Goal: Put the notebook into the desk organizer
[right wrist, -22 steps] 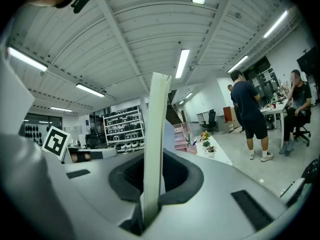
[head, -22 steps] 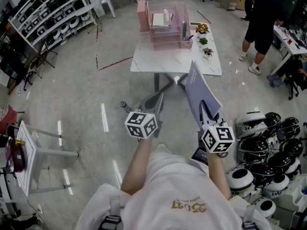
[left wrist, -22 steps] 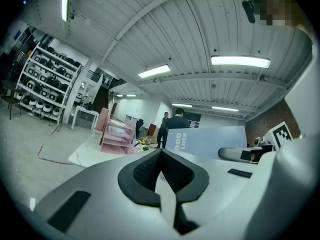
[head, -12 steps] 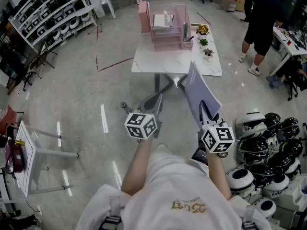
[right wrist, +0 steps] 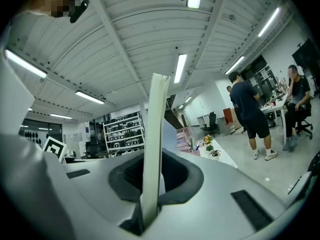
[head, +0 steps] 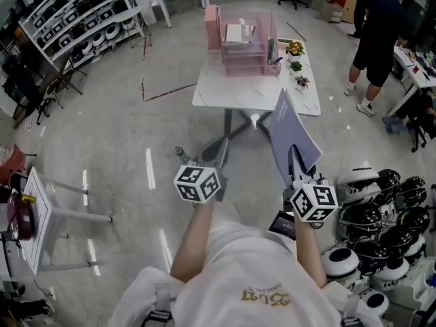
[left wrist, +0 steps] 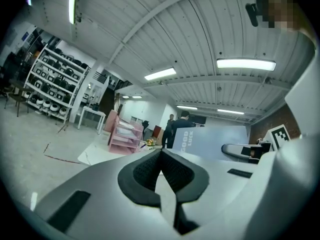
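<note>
The right gripper point(head: 298, 172) is clamped narrow on the near edge of the notebook point(head: 291, 129), and its own view shows the notebook edge-on, standing straight up between the pads. The notebook's long axis runs away from the gripper toward the far side, with the cover tilted up and the far corner overlapping the near right edge of the worktop point(head: 231, 90) in the head view. The organizer point(head: 243, 38) stands at the far edge of the worktop, well apart from the notebook, ahead and somewhat left of the right gripper. The coming move is therefore probably a long reach forward with a slight swing left. The left gripper point(head: 221, 157) is empty, its jaws together, and hangs at about the same nearness, left of the notebook. The organizer lies roughly between the two grippers' lines, but the right one has the load and so does the work. The organizer is pink and see-through, with stacked trays in the middle. Papers point(head: 238, 33) lie on the top tray, pens point(head: 272, 48) stand in a narrow compartment on its right, and a tall upright section point(head: 212, 26) forms its left end. I cannot tell from here which compartment has room for the notebook. The trays would take it flat, while the upright section would take it on edge, much as it is held now. Small plants point(head: 297, 63) sit on the worktop just right of the organizer, close enough that a wide swing could knock them.
</note>
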The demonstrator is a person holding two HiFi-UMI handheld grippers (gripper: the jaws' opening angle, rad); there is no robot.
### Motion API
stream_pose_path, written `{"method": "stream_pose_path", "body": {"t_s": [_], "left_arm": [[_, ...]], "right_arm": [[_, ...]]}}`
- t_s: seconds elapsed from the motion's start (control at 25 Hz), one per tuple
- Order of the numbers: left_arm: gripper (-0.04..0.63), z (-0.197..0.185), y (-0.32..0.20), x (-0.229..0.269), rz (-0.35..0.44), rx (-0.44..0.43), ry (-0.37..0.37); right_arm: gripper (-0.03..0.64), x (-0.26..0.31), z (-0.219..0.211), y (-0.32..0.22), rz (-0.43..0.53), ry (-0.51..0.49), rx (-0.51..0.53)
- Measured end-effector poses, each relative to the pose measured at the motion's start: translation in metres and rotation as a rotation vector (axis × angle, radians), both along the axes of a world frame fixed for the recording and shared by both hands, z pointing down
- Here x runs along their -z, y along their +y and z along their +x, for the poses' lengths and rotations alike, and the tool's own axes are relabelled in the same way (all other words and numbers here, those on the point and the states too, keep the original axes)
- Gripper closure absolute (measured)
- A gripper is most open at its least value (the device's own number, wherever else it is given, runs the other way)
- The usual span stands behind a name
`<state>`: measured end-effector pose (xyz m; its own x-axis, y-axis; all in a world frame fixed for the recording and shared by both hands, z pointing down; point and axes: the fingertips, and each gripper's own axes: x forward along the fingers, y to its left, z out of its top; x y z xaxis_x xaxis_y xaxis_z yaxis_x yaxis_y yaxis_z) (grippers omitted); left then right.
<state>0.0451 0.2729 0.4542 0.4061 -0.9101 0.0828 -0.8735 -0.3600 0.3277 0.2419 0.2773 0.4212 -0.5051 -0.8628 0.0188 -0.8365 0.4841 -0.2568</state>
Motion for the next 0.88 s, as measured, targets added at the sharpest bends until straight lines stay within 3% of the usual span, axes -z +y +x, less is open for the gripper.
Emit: {"method": "stream_pose_path", "body": {"t_s": [0.36, 0.88], "left_arm": [[0.580, -0.049, -0.061, -0.018, -0.022, 0.052, 0.021], [0.580, -0.121, -0.290, 0.005, -0.026, -0.051, 0.045]], "right_arm": [[0.575, 0.003, -0.036, -0.071, 0.020, -0.009, 0.025], [0.575, 0.046, -0.126, -0.255, 0.062, -0.011, -0.024]]}}
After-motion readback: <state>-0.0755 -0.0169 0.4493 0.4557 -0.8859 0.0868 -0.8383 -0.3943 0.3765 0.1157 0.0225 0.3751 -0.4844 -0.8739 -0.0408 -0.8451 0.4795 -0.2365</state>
